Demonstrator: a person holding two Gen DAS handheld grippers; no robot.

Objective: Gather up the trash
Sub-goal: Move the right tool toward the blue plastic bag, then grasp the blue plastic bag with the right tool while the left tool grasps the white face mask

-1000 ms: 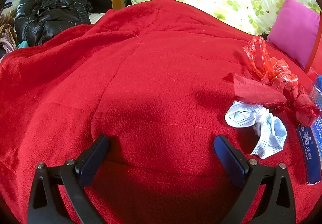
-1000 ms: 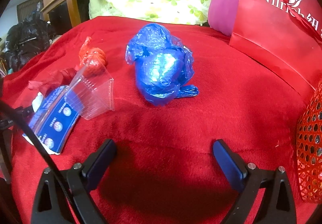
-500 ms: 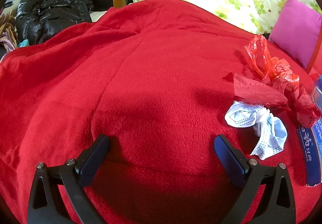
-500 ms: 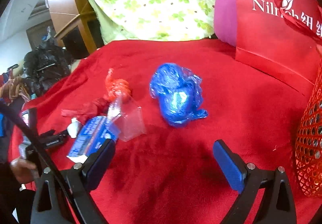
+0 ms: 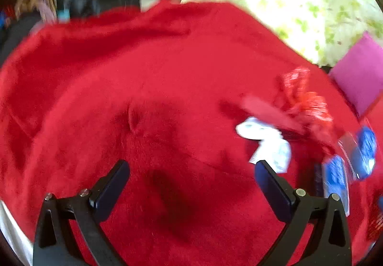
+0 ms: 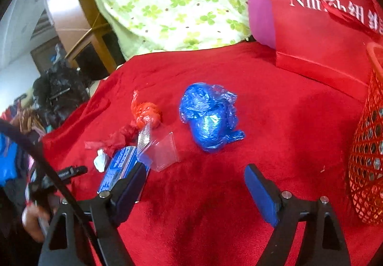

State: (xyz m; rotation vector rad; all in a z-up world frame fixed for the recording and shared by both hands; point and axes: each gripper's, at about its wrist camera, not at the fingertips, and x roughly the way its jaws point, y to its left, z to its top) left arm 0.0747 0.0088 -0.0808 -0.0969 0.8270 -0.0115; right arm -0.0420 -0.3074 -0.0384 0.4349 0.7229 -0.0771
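Note:
Trash lies on a red blanket (image 6: 275, 103). In the right wrist view a crumpled blue plastic bag (image 6: 210, 117) sits ahead of my open, empty right gripper (image 6: 195, 180). Left of it are a knotted red bag (image 6: 147, 114), a clear plastic box (image 6: 162, 151), a flat blue packet (image 6: 119, 168) and a white face mask (image 6: 101, 160). The left wrist view is blurred: the mask (image 5: 265, 144) lies just beyond the right finger of my open, empty left gripper (image 5: 191, 177), with the red bag (image 5: 304, 101) and blue packet (image 5: 335, 177) further right.
A red mesh basket (image 6: 368, 146) stands at the right edge and a red paper shopping bag (image 6: 318, 22) behind it. A pink cushion (image 5: 359, 72), a green floral quilt (image 6: 172, 2), a wooden bed frame and a black jacket (image 6: 59, 91) lie beyond the blanket.
The left gripper has lifted and swung, blurring its view; the mask now sits nearer its right finger. The right gripper has pulled back and risen, so the trash looks smaller and farther.

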